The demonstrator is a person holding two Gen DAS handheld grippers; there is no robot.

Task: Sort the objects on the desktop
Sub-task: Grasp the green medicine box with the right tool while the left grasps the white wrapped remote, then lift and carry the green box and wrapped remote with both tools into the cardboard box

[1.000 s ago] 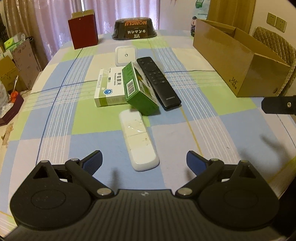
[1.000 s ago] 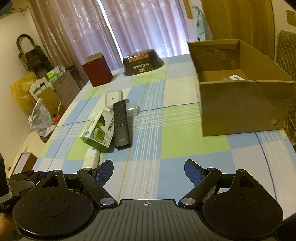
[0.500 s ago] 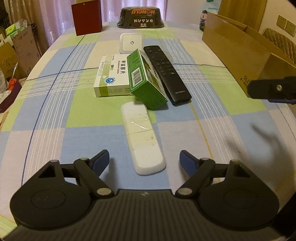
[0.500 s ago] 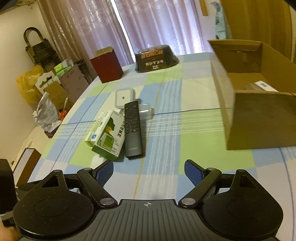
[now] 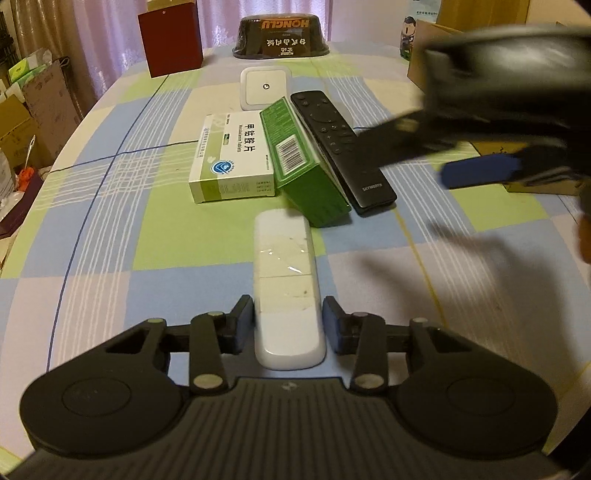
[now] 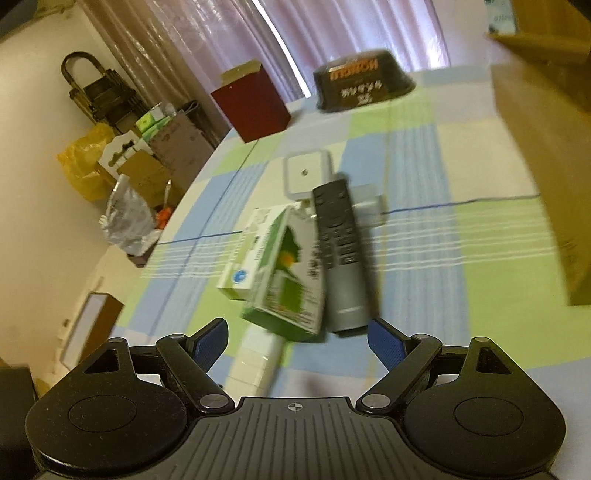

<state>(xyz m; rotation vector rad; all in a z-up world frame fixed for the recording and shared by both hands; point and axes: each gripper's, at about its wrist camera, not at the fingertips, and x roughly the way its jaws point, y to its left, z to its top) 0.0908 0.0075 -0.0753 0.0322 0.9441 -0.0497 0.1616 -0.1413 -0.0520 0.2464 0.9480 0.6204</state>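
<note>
Gripping the near end of the long white plastic remote (image 5: 286, 291), the left gripper (image 5: 288, 325) has both blue pads pressed right up against its sides, so that one's clamped. That remote lies flat on the blue, green and white checked tablecloth (image 5: 110, 236).

Everything else I'll place off that white remote. Just past its far end sits the green cardboard box (image 5: 301, 162), tilted up on edge and leaning between its neighbours. Left of that box is the flat white-and-green medicine carton (image 5: 232, 158), touching it. On the box's other side lies the slim black TV remote (image 5: 340, 147), long axis running away from the white one. Further back still is a small square white device (image 5: 264, 88), then a dark oval bowl with orange lettering (image 5: 280, 35) and a dark red paper box (image 5: 171, 37) at the far edge.

The right gripper (image 6: 297, 341) hovers over the near ends of the green box and black remote, jaws spread wide, nothing between them. It's blurry. A brown cardboard carton (image 6: 543, 158) stands off to the right.
</note>
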